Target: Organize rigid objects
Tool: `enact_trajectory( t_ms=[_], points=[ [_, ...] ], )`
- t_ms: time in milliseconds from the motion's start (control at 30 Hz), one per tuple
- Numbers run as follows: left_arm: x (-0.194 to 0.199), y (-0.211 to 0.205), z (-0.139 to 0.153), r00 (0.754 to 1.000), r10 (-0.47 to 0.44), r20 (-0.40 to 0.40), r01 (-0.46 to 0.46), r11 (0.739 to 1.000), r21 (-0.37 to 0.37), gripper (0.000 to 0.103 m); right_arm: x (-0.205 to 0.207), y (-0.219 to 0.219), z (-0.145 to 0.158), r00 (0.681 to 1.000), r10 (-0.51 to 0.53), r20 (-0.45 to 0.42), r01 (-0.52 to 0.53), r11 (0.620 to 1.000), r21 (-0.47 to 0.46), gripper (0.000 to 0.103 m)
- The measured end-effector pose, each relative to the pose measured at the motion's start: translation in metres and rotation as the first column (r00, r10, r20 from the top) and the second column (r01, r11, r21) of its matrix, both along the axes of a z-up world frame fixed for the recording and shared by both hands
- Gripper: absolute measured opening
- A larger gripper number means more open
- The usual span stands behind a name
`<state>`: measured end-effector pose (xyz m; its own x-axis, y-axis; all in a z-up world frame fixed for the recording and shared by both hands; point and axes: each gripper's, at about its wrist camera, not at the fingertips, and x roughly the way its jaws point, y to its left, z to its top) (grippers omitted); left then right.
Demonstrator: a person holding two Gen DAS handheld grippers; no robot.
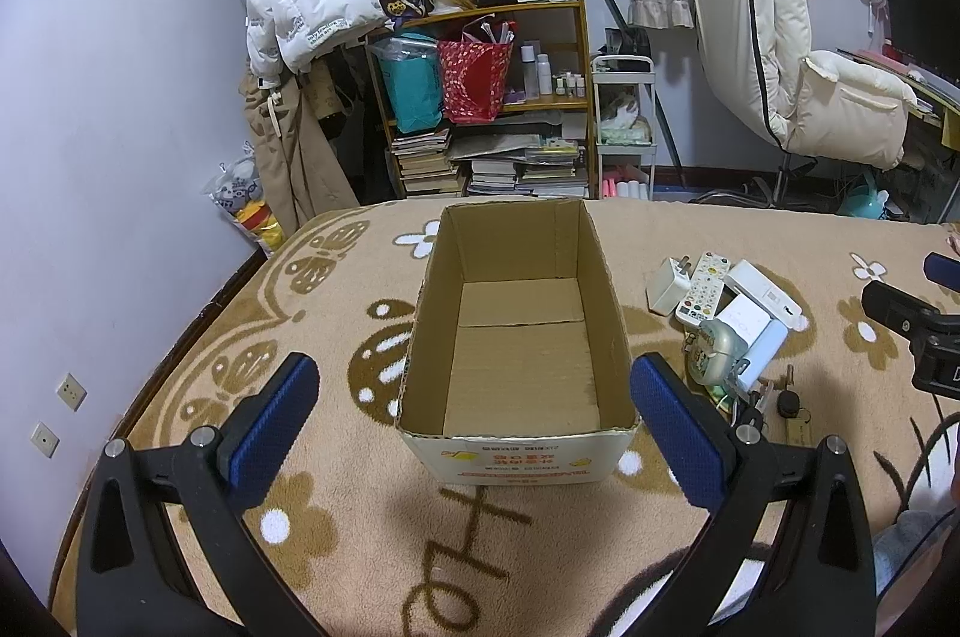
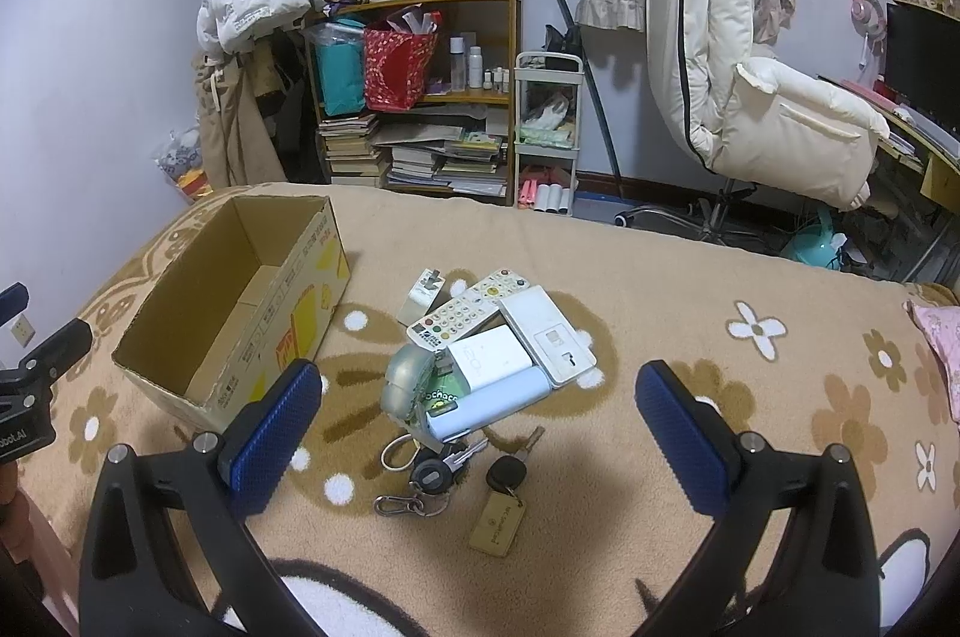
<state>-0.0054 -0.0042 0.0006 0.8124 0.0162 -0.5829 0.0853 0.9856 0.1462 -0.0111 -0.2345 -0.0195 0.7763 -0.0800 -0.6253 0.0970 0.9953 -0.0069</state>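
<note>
Gadget pile [image 2: 489, 355] beside empty box [image 2: 240, 301]

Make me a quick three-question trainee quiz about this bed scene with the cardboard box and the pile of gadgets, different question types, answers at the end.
1. True or false: the cardboard box already holds some items.
2. Multiple choice: in the right wrist view, the keys lie (A) inside the box, (B) on the blanket on the near side of the gadget pile, (C) on the chair.
3. Fill in: the fingers of the left gripper and the right gripper are both ____ and hold nothing.

Key: 1 false, the box is empty; 2 B; 3 open.
</note>
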Motion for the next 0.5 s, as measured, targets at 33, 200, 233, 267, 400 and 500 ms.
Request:
enact_trajectory(
  t_ms=[33,200,233,267,400,500],
  points=[
    [0.000,0.000,0.000,1.000,0.000,0.000,0.000,1.000,0.000,0.103,0.000,0.000,0.000,1.000,0.001,-0.001,-0.001,1.000,0.002,0.103],
    [0.000,-0.001,0.001,1.000,-0.023,-0.004,0.023,0.999,-0.030,0.103,0.000,0.000,0.000,1.000,0.002,0.000,-0.002,1.000,0.005,0.103],
    [0.000,-0.001,0.002,1.000,-0.024,-0.003,0.023,0.999,-0.032,0.103,0.000,0.000,0.000,1.000,0.005,-0.001,-0.005,1.000,0.008,0.103],
    [0.000,-0.001,0.003,1.000,-0.023,-0.002,0.023,0.999,-0.035,0.103,0.000,0.000,-0.001,1.000,0.006,-0.002,-0.006,1.000,0.011,0.103],
    [0.010,0.001,0.003,1.000,-0.026,-0.013,0.025,0.998,-0.053,0.103,0.003,-0.002,-0.005,1.000,0.006,-0.016,-0.005,1.000,0.022,0.103],
    [0.020,0.001,0.003,1.000,-0.022,-0.013,0.022,0.999,-0.030,0.103,0.011,-0.007,-0.010,0.999,-0.004,-0.035,0.005,0.999,0.033,0.103]
  ],
)
